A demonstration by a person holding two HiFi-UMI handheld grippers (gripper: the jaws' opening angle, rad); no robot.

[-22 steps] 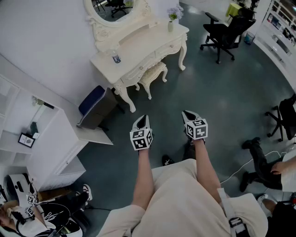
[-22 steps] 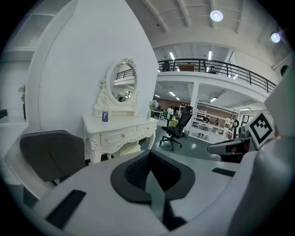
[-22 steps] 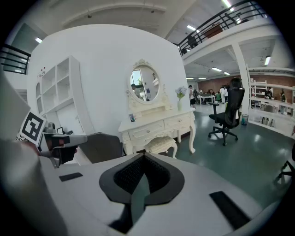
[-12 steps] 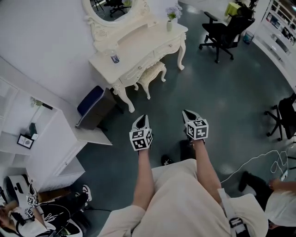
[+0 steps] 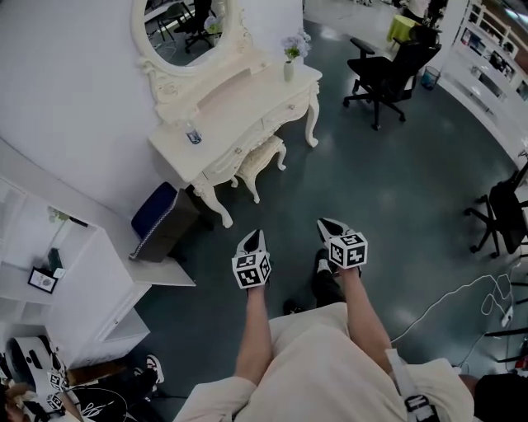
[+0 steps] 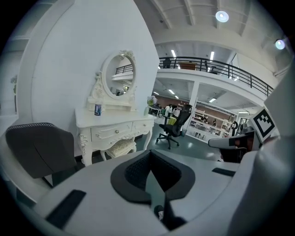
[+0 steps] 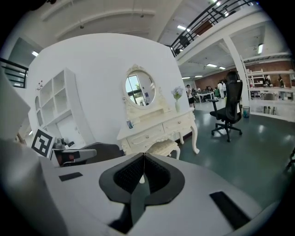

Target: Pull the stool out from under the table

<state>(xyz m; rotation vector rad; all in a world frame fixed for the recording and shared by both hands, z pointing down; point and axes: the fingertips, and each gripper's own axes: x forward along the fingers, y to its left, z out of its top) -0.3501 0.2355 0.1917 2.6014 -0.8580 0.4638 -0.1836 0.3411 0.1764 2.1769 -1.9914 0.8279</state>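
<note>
**A:** Claws first. The left gripper has its jaws pressed together, with nothing between them.

**B:** Same story on the right gripper: jaws closed on empty air. The two are held side by side in front of the person, both tipped slightly down.

**A:** And the stool?

**B:** Tucked under the white dressing table, between its curved legs, its cushioned top showing just below the drawers. It's well apart from both grippers, with open floor between.

**A:** Up top there's an oval mirror, a vase of flowers at the far end and a small container near the mirror.

**B:** A dark blue seat sits just beside the table's near leg, and a black office chair stands farther off.
</note>
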